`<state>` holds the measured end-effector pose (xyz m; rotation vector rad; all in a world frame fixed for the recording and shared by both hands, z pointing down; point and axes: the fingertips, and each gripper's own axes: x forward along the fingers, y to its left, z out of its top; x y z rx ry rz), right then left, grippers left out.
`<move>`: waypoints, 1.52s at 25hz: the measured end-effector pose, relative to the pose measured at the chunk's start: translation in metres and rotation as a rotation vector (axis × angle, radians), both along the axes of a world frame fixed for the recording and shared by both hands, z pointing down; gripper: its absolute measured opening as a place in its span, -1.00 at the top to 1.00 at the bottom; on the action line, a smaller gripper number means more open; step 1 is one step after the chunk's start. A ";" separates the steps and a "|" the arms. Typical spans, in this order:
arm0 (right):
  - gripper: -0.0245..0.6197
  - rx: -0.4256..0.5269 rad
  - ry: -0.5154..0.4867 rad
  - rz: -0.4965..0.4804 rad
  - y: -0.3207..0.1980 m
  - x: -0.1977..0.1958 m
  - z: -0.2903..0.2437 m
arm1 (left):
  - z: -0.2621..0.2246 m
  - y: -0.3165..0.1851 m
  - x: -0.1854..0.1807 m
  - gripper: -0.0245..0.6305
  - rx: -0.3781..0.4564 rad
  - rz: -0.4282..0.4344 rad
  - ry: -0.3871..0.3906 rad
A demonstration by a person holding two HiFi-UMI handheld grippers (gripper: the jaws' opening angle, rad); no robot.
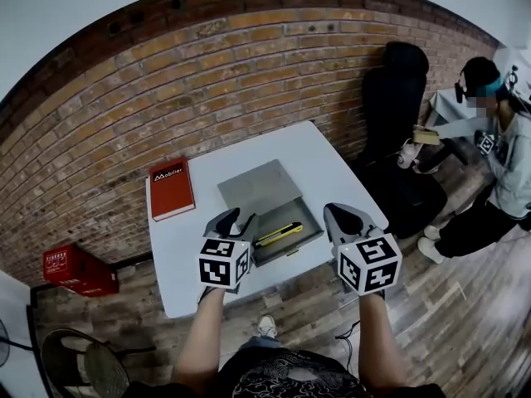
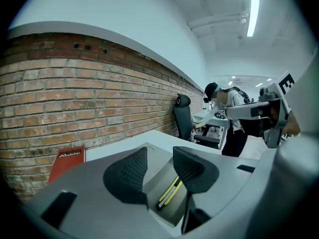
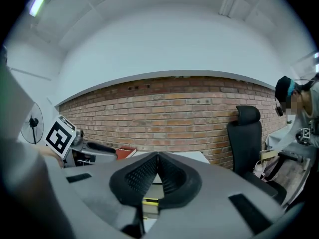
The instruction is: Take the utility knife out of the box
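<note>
A yellow and black utility knife (image 1: 280, 234) lies inside the open grey box (image 1: 284, 252) near the front edge of the white table (image 1: 332, 168). The box's lid (image 1: 253, 186) is folded back flat behind the tray. My left gripper (image 1: 230, 218) hovers at the box's left front corner, open, with nothing between its fingers. In the left gripper view the knife (image 2: 169, 191) shows beyond the gap of the left gripper (image 2: 159, 152). My right gripper (image 1: 335, 213) hangs off the box's right side, shut and empty. Below the right gripper (image 3: 158, 156) a sliver of the knife (image 3: 149, 201) shows.
A red book (image 1: 172, 187) lies on the table's left part. A red crate (image 1: 79, 269) and a fan (image 1: 83, 363) stand on the floor at the left. A black office chair (image 1: 392, 98) and a person (image 1: 498, 152) are at the right.
</note>
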<state>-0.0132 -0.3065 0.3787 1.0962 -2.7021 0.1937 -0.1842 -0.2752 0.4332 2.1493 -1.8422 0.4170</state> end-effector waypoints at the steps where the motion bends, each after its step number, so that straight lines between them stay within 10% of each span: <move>1: 0.87 -0.002 0.001 0.008 -0.004 -0.003 0.001 | 0.002 -0.006 -0.003 0.43 -0.003 0.010 0.001; 21: 0.87 -0.048 0.023 0.170 -0.039 -0.009 0.027 | 0.073 -0.064 0.043 0.39 -0.180 0.414 -0.036; 38: 0.87 -0.088 0.027 0.231 -0.044 0.005 0.048 | 0.166 -0.063 0.072 0.27 -0.514 0.627 -0.096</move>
